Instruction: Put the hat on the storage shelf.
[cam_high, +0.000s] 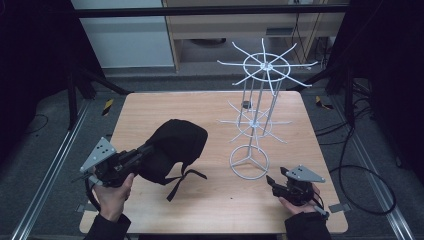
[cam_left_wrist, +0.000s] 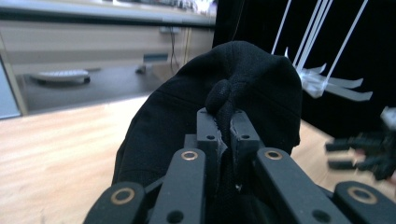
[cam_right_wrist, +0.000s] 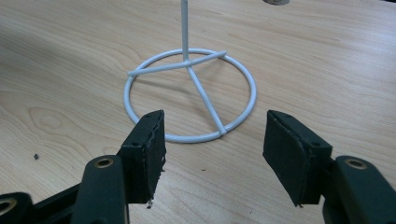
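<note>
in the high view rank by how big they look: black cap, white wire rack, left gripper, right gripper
1. white wire rack, tallest and widest.
2. black cap.
3. left gripper and right gripper look about alike; I won't rank them.

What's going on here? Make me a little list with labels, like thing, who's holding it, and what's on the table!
thing in hand: black cap with straps hanging down
held by: left gripper, jaws pinched shut on a fold of the cap's fabric
cap position: lifted at the gripper end, over the left half of the wooden table
other gripper: right gripper, jaws wide open, holding nothing
right gripper aim: toward the round base of the white wire rack
rack: standing upright on the table's right half, spokes bare
likely next move: perhaps hanging the cap on a spoke
</note>
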